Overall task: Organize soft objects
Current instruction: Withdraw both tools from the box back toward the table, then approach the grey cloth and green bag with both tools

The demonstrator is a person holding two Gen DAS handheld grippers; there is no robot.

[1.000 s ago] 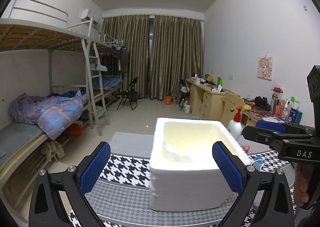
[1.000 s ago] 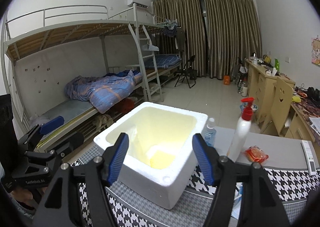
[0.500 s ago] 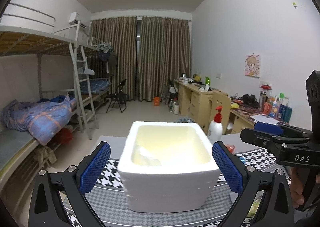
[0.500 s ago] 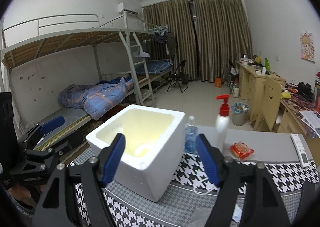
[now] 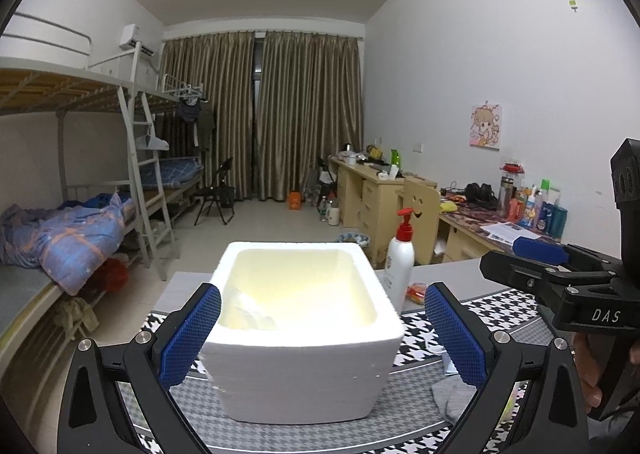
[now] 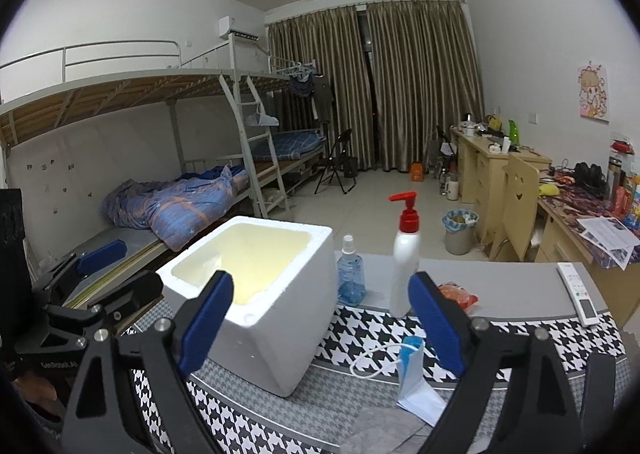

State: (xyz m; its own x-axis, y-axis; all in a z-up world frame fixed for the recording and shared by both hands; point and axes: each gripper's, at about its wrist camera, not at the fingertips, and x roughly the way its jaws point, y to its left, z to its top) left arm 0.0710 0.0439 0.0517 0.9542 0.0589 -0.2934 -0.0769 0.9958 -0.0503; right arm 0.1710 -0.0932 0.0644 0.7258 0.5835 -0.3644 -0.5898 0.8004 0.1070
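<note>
The foam box (image 5: 304, 334) looks farther off now; your left gripper (image 5: 320, 338) and right gripper (image 6: 320, 326) gape wide, holding nothing, so no soft things are packed.

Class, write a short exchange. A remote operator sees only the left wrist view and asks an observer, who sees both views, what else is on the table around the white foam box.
Operator: I only have the left wrist view. I see the foam box and a pump bottle behind its right corner. Is anything else standing there?
Observer: Yes. In the right wrist view a blue spray bottle stands between the box and the pump bottle.
Operator: Is there anything farther right on the table?
Observer: A white remote control lies flat on the bare grey tabletop, near its right edge.
</note>
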